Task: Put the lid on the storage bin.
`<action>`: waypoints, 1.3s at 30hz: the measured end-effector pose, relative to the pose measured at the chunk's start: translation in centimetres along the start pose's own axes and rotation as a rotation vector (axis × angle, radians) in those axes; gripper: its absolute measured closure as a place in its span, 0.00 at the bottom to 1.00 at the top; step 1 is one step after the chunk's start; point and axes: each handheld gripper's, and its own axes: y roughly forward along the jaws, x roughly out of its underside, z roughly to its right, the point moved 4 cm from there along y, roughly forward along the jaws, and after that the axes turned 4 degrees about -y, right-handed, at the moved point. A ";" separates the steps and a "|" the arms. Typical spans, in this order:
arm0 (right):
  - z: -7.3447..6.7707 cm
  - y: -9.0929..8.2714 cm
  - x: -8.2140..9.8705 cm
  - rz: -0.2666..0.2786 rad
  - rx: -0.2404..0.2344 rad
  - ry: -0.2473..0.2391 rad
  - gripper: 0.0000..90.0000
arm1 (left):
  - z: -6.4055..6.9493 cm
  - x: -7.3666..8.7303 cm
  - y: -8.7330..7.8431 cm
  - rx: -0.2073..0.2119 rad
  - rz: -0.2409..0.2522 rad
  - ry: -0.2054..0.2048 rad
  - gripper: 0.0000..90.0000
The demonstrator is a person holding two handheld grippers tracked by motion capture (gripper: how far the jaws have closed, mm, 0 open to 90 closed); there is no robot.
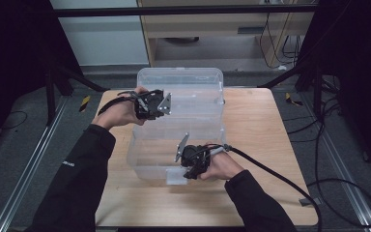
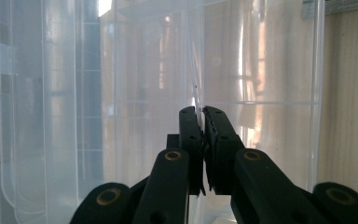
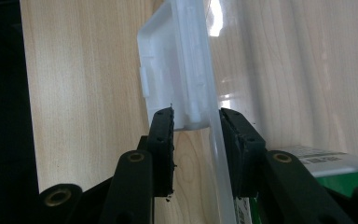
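A clear plastic storage box stands on the wooden table, its clear lid raised at the back. My left gripper is at the lid's left side. In the left gripper view, the left gripper is shut on a thin clear edge of the lid, seen edge-on. My right gripper is at the box's front wall. In the right gripper view, the right gripper has its jaws closed on the white latch and the clear front wall behind it.
The wooden table has bare room to the right of and in front of the box. A black cable trails from my right hand off the table's right corner. A green and white labelled thing shows behind the clear wall.
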 end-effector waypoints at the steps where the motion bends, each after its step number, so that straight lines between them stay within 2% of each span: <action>1: 0.0 0.0 0.0 -0.004 -0.003 0.003 0.74 | 0.2 0.0 -0.1 -0.001 0.000 -0.001 0.95; 20: -0.1 0.0 0.0 -0.002 0.001 0.001 0.74 | 2.4 -0.2 -0.9 -0.041 0.009 -0.014 0.96; 31: -0.1 0.0 0.0 0.002 0.003 -0.001 0.74 | 3.4 0.1 -1.4 -0.033 0.015 -0.025 0.96; 39: -0.2 0.0 0.1 0.012 0.004 -0.006 0.73 | 4.1 0.3 -1.6 -0.030 0.037 -0.039 0.96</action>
